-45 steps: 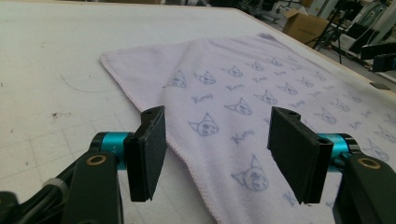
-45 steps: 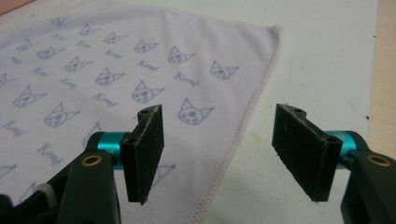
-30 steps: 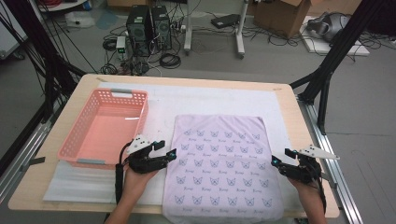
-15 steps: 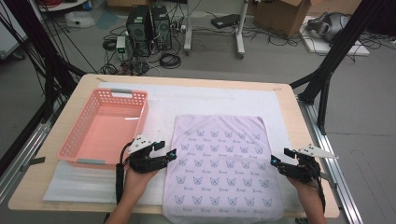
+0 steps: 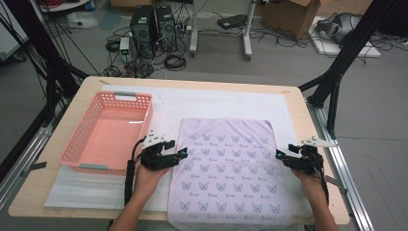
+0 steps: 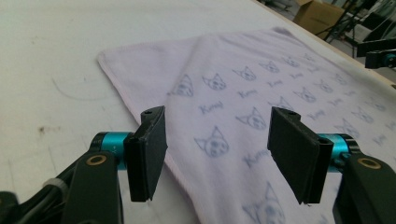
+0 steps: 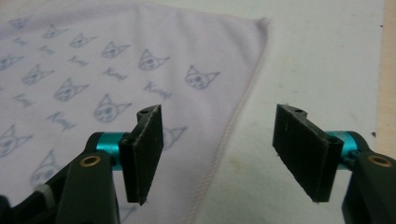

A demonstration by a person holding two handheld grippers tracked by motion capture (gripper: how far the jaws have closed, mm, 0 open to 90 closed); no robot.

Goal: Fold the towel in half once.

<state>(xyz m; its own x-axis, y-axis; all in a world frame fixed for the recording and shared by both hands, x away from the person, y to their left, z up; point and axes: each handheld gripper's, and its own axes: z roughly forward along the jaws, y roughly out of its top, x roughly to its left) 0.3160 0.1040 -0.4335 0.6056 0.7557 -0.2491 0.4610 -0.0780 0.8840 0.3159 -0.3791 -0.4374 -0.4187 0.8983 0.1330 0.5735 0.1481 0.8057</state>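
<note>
— Wooden surface (image 5: 308, 125) first, white padding (image 5: 216, 103) over it?
— Yes; a pale lilac cat-print towel (image 5: 231, 168) lies flat there, beside a pink plastic basket (image 5: 108, 132).
— Grippers?
— Left gripper (image 6: 217, 144) straddles its left edge, right gripper (image 7: 219, 149) its right edge; both gape, the right having just narrowed, seemingly not touching cloth.

A pink basket (image 5: 107, 134) is sitting empty near the table's (image 5: 308, 126) left edge, resting partly on a white mat (image 5: 211, 103) that is covering most of the tabletop. Beyond the far edge, two computer towers (image 5: 153, 28) are standing on the floor.
</note>
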